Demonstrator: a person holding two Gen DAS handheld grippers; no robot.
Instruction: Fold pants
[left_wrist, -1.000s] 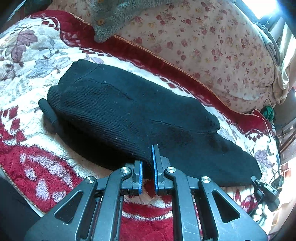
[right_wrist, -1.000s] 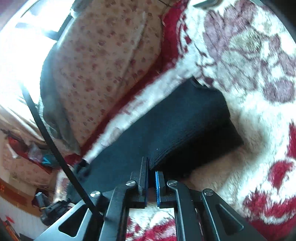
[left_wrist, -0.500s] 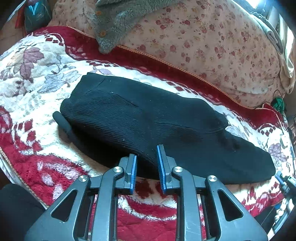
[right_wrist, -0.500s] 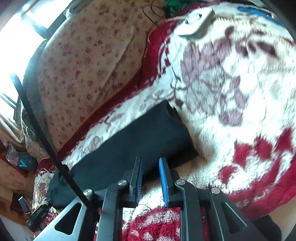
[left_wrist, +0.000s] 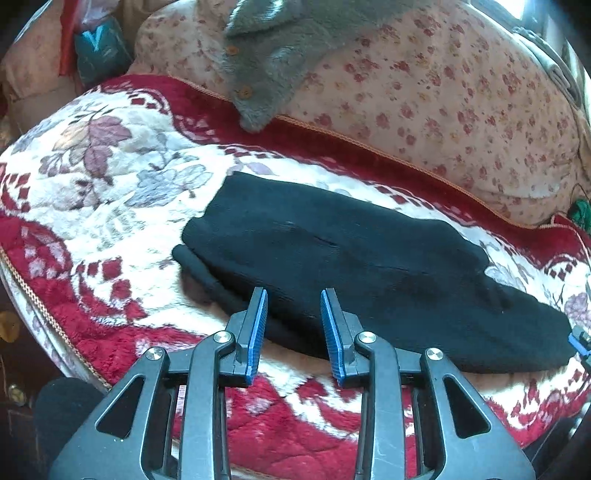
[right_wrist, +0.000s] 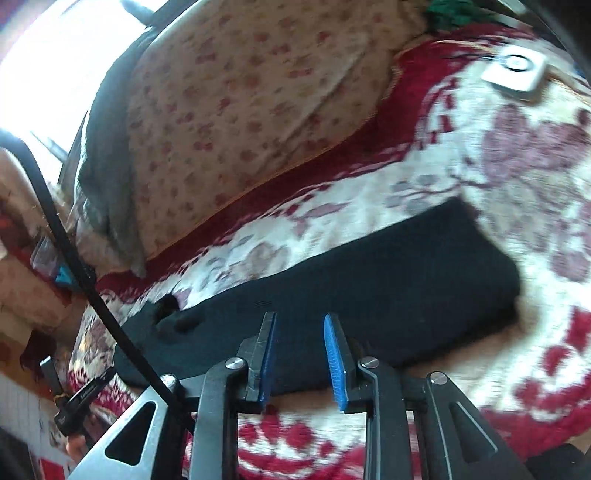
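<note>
My black pants lie folded lengthwise on the red-and-white floral blanket. My left tongs and right tongs have just been opening; both stand partly apart above the near edge, gripping nothing.

At the lower centre of each wrist view, the left gripper and right gripper have just been opening, jaws parted and empty.
</note>
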